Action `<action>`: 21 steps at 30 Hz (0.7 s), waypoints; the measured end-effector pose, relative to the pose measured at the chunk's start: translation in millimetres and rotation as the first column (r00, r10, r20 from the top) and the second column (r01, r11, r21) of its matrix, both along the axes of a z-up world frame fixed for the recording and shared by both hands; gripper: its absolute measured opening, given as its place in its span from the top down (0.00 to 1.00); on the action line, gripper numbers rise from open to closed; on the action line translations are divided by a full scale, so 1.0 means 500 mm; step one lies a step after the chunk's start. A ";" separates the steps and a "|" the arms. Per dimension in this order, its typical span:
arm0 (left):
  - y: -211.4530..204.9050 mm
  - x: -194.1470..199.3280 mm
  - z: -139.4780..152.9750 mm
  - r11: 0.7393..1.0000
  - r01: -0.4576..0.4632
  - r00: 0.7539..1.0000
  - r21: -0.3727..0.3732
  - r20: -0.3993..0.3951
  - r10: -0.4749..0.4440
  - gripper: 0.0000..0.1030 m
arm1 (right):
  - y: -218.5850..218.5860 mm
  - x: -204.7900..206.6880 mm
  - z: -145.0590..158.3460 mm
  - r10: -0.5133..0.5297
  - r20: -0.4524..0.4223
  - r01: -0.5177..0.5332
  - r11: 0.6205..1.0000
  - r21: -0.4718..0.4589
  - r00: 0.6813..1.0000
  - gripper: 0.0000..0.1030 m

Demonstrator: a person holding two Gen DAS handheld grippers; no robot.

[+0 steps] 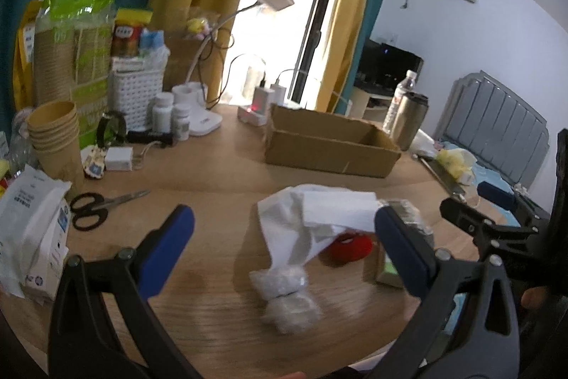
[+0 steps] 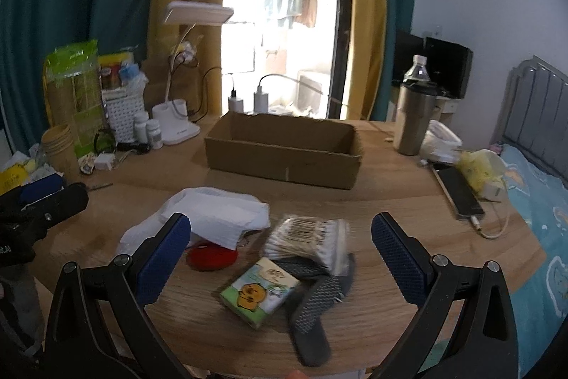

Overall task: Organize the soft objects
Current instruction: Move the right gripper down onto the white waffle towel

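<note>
Bedroom w/ teal + yellow curtains, bright balcony door behind; wooden tabletop (image 2: 390, 201) carries everything. Left gripper (image 1: 284, 237) fingers spread wide, holding nothing, hovering over a white cloth (image 1: 319, 219) w/ a small clear plastic bundle (image 1: 284, 293) just in front of it. Right gripper (image 2: 280, 244) fingers also spread apart, empty, above a bag of cotton swabs (image 2: 309, 237), a cartoon tissue pack (image 2: 259, 290) and a grey sock (image 2: 316, 304); the swab bag lies partly on the sock, the tissue pack touches the sock's left side. Red soft item (image 2: 211, 256) sits half under the white cloth's front edge, just left of the tissue pack. Further back, centre: open cardboard box (image 2: 284, 162), inside looks empty as far as visible. Right of box: steel tumbler (image 2: 413, 119) w/ a water bottle (image 2: 419, 66) behind it, then a phone (image 2: 461, 194) on a cable near the tabletop's edge, bed beyond. Left side: scissors (image 1: 103, 205), stack of paper cups (image 1: 56, 137), white basket (image 1: 135, 91), desk lamp (image 1: 202, 119), pill bottles (image 1: 170, 116).
</note>
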State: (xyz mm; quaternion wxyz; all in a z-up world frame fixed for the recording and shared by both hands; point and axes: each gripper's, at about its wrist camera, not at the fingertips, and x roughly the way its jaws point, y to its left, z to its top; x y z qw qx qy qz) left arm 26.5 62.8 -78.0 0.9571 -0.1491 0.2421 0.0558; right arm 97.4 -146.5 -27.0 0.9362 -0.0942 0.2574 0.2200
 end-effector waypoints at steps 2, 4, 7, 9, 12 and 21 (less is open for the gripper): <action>0.011 0.008 -0.012 1.000 -0.003 1.000 -0.011 -0.014 0.003 0.01 | 0.017 0.009 -0.008 0.013 -0.013 -0.013 1.000 -0.011 1.000 0.00; 0.021 0.014 -0.023 1.000 -0.007 1.000 -0.016 -0.025 0.007 0.01 | 0.032 0.020 -0.018 0.025 -0.030 -0.025 1.000 -0.017 0.999 0.00; 0.038 0.025 -0.034 1.000 -0.014 0.999 -0.024 -0.038 0.013 0.01 | 0.055 0.034 -0.030 0.042 -0.059 -0.044 0.999 -0.023 0.997 0.00; 0.048 0.031 -0.039 0.999 -0.021 0.999 -0.026 -0.045 0.020 0.01 | 0.070 0.045 -0.038 0.053 -0.075 -0.056 0.998 -0.030 0.996 0.00; 0.060 0.039 -0.046 0.999 -0.030 0.998 -0.032 -0.060 0.028 0.01 | 0.092 0.060 -0.050 0.067 -0.096 -0.070 0.997 -0.035 0.993 0.00; 0.095 0.070 -0.070 0.998 -0.053 0.994 -0.045 -0.101 0.048 0.01 | 0.146 0.107 -0.086 0.105 -0.158 -0.115 0.992 -0.051 0.982 0.00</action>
